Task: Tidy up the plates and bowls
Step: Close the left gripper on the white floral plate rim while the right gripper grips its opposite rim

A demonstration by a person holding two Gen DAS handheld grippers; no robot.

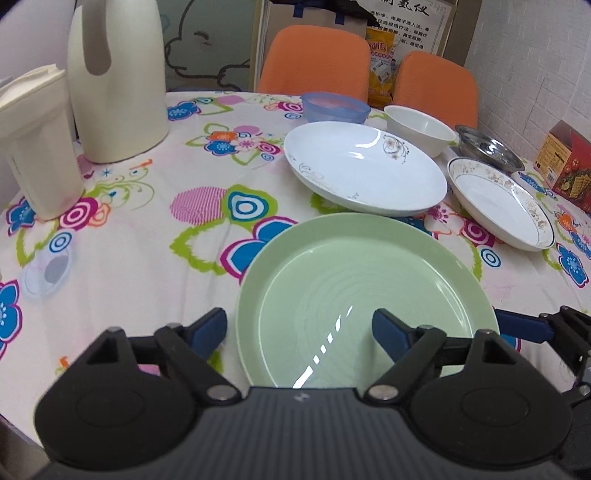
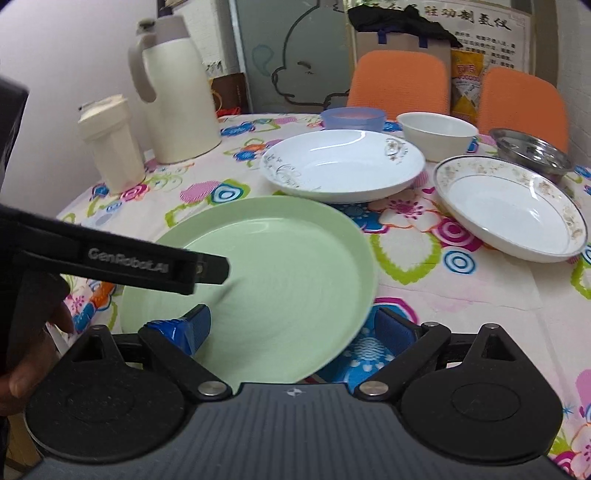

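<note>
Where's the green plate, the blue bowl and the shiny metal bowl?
green plate [image 1: 354, 280]: left wrist view, on its ringed centre.
blue bowl [image 2: 352, 117]: right wrist view, on its front wall.
metal bowl [image 2: 532, 153]: right wrist view, on its inside.

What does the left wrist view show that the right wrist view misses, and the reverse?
Only the left wrist view: a red box at the table's right edge. Only the right wrist view: the flask's lid and a hand. Both: green plate, two white plates, white bowl, blue bowl, steel bowl, open tongs.
</note>
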